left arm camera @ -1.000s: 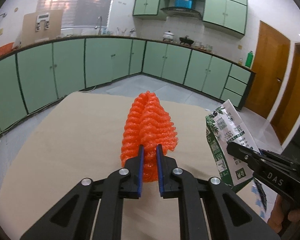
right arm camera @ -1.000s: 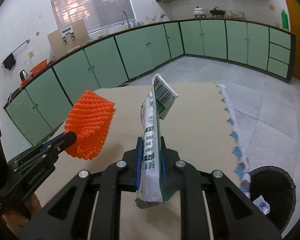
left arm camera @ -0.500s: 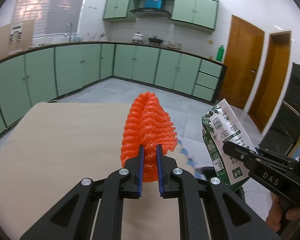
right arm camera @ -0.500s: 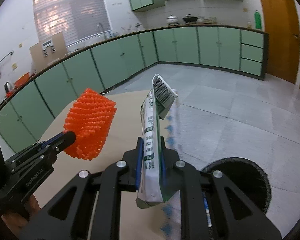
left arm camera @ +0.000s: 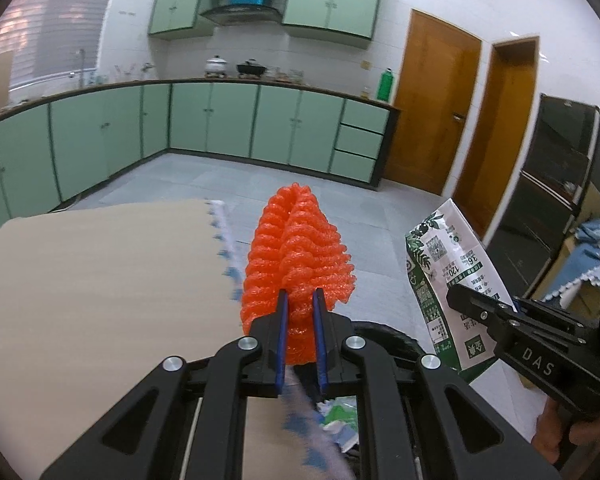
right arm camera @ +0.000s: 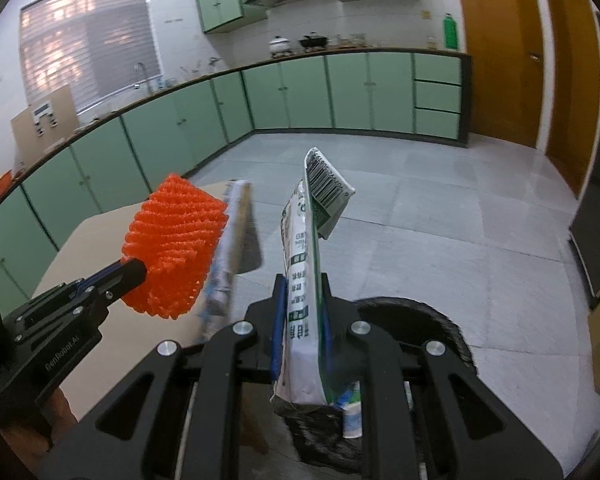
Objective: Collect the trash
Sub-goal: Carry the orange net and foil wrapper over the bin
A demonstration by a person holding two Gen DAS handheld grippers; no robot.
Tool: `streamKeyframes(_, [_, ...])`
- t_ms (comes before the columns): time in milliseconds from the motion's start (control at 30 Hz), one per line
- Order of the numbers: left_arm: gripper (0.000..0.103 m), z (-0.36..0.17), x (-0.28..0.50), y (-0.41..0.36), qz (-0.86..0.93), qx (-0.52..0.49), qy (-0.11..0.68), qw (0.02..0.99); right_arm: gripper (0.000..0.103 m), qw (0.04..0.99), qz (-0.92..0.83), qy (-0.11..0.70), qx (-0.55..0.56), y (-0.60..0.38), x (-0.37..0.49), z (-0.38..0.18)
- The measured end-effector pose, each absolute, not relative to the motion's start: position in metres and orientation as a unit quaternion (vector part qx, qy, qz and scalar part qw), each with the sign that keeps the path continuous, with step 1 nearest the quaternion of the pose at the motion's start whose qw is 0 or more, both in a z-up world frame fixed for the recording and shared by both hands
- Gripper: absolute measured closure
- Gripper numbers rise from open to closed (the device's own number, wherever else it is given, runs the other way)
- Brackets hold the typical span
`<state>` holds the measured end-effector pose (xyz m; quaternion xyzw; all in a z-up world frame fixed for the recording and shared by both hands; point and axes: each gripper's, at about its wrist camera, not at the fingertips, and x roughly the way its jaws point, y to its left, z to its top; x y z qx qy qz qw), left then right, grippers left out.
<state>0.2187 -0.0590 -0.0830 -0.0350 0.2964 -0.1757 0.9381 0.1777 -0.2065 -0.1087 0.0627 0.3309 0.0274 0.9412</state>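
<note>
My left gripper [left arm camera: 299, 316] is shut on an orange foam net sleeve [left arm camera: 296, 256], held past the table's right edge; both also show in the right wrist view [right arm camera: 176, 240]. My right gripper [right arm camera: 302, 304] is shut on a white and green empty milk pouch [right arm camera: 308, 272], upright, seen too in the left wrist view [left arm camera: 448, 280]. A black trash bin [right arm camera: 432, 320] with trash inside stands on the floor below both grippers; its rim shows in the left wrist view [left arm camera: 396, 336].
The table with a beige cloth [left arm camera: 100, 288] and blue-trimmed fringe lies to the left. Green kitchen cabinets [left arm camera: 220, 124] line the far walls. Wooden doors [left arm camera: 436, 112] stand at the right. Grey tiled floor [right arm camera: 440, 220] spreads beyond the bin.
Both grippers have swung right, off the table and over the trash bin, each still holding its item. The table edge has slid left in both views.
</note>
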Motion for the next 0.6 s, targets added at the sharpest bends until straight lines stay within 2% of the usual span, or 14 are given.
streamKeyframes(300, [0.091, -0.106, 0.228, -0.128, -0.212, -0.021, 0.318, 0.924, 0.089, 0.931, -0.020, 0.355, 0.087, -0.267, 0.176, -0.145])
streamKeyframes(600, [0.090, -0.151, 0.254, -0.179, -0.220, 0.002, 0.367, 0.904, 0.088, 0.911, -0.044, 0.396, 0.101, -0.304, 0.203, -0.202])
